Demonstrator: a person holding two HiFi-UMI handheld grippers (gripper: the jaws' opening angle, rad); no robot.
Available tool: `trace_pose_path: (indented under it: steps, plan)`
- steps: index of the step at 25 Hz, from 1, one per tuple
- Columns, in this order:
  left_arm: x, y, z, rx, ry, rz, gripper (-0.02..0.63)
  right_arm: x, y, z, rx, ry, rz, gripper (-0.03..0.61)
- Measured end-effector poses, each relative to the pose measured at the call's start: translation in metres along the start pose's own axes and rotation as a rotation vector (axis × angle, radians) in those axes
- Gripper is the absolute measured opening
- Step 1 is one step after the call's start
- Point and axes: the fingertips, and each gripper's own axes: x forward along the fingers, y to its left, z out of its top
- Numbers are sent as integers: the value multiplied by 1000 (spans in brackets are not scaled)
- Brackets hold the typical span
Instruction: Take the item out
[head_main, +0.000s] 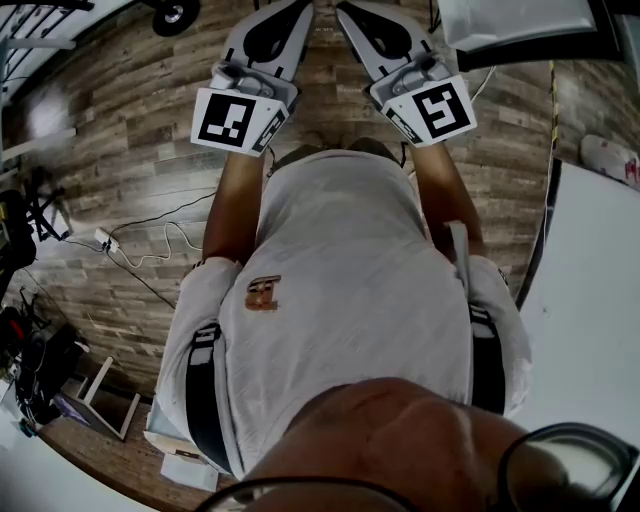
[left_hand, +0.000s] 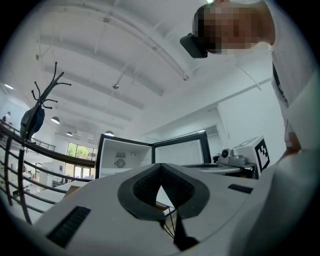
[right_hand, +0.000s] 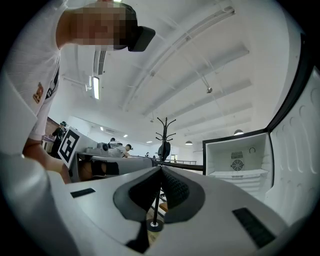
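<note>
wood floor (head_main: 130, 130) | left hand-held gripper (left_hand: 161, 165) closed, empty | right hand-held gripper (right_hand: 160, 168) likewise

Through the head view I saw a floor of grey-brown wood planks (head_main: 120, 150) across the upper part of the frame. A white power strip (head_main: 102, 238) and thin cables (head_main: 165, 232) lay on it at the left. A white tabletop (head_main: 600, 320) took the right edge. In the left gripper view a white ceiling (left_hand: 125, 45) crossed by beams and pipes spread over the top, and a white wall (left_hand: 245, 115) stood at the right. Bright windows (left_hand: 80, 150) showed at lower left, perhaps with greenery beyond. A dark coat stand (left_hand: 42, 100) rose at the left edge. In the right gripper view a long strip light (right_hand: 94, 86) glowed at upper left.
</note>
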Motion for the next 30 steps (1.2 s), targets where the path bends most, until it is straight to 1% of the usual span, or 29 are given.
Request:
trace_pose_path:
  steps: [4,12,17,23,28,30]
  plan:
    - [-2,14,-5,16,-3,-23,18,15,7,-9,-10,9,-5,34]
    - [-17,39,-12,1,-8,-49,18,34,20,-20,-19,34,-39,34]
    - [-7,57,-14,-5,-12,-57,18,47,6,-23,-27,42,-62,34]
    - [13,80,-19,1,-6,-50,18,67,-18,-28,-41,50,-65,34]
    - [37,96,-28,17,11,-44,18,85,-45,-28,-51,6,-68,34]
    - [48,102,-30,23,16,-41,18,88,-56,-32,-61,23,-66,34]
